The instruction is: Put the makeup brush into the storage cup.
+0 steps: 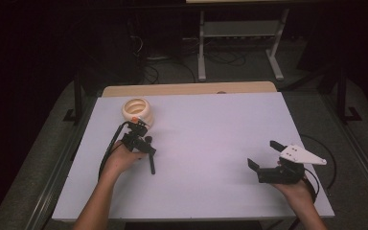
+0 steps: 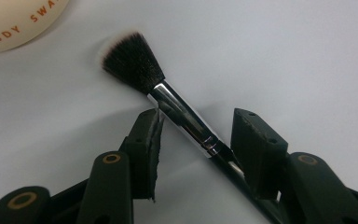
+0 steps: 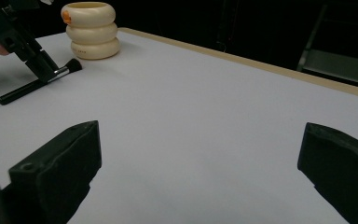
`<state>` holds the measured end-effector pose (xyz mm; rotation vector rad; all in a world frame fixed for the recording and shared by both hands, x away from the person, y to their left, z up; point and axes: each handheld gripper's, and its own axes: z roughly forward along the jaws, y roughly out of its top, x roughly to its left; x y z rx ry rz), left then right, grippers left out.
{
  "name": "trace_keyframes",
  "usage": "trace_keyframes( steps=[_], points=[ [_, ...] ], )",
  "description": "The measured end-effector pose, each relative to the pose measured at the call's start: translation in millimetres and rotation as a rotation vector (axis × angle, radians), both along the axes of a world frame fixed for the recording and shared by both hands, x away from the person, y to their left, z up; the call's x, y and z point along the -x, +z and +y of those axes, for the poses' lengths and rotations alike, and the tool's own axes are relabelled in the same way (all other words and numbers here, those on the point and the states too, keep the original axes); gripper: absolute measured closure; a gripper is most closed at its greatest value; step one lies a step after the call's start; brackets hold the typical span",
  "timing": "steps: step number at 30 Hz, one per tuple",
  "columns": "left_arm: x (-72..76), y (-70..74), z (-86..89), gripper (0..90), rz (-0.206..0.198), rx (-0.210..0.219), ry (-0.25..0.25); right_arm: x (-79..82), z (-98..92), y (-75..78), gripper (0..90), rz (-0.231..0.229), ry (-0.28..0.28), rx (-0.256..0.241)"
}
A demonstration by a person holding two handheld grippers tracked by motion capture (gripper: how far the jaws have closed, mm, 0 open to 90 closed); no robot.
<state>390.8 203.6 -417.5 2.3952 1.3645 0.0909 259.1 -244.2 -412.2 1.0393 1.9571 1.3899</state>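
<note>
A black makeup brush (image 2: pixel 182 116) with a silver ferrule lies flat on the white table (image 1: pixel 211 134), its bristles pointing toward a cream ringed holder (image 1: pixel 137 111). My left gripper (image 2: pixel 198 119) points down over the brush. Its jaws stand open on either side of the ferrule, and the left pad (image 2: pixel 145 140) just touches it. In the high view the left gripper (image 1: pixel 145 143) is just in front of the holder, with the brush handle (image 1: pixel 152 165) sticking out toward me. My right gripper (image 1: pixel 262 153) rests open at the right front with nothing between its jaws.
The holder (image 3: pixel 92 30) stands near the table's far left corner, close to the brush bristles (image 3: pixel 73 65). A wooden strip (image 1: pixel 187 88) runs along the far edge. Beyond it are a dark floor, cables and a metal stand (image 1: pixel 239 43).
</note>
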Motion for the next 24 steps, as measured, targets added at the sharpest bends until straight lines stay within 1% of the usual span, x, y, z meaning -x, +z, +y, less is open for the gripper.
trace_keyframes(
  steps=[2, 3, 8, 9, 12, 13, 14, 15, 24],
  points=[
    [0.2, -0.1, -0.3, 53.3, 0.001, -0.008, -0.003, 0.1, 0.0, 0.1, 0.0, 0.002, 0.0, -0.002],
    [0.6, -0.7, -1.3, 53.5, -0.002, 0.0, 0.008, 0.0, 0.0, 0.1, 0.0, 0.001, 0.0, -0.001],
    [0.6, -1.2, -1.7, 55.4, -0.003, -0.005, -0.001, -0.4, -0.3, -0.1, 0.0, 0.0, -0.001, -0.001],
    [0.6, -1.1, -1.6, 56.2, -0.004, -0.007, -0.003, -0.6, -0.5, -0.1, 0.0, -0.004, 0.001, 0.0],
    [0.5, -0.9, -0.8, 58.7, -0.009, -0.013, -0.008, 0.4, -0.3, 0.1, 0.0, 0.004, -0.001, -0.003],
    [0.2, -0.3, 0.1, 59.6, -0.006, -0.025, -0.021, 0.4, -0.3, 0.2, 0.0, 0.003, -0.001, -0.003],
    [0.6, -0.5, -0.5, 60.2, -0.013, -0.019, -0.009, 0.4, -0.3, 0.2, 0.0, 0.004, -0.001, -0.003],
    [0.5, -0.4, -0.4, 60.9, -0.014, -0.02, -0.009, -0.1, -0.4, 0.1, 0.0, -0.002, 0.001, 0.0],
    [0.2, -0.6, 1.1, 66.7, -0.015, -0.028, -0.017, -0.6, -0.8, -0.3, 0.0, -0.008, 0.002, 0.0]
  ],
)
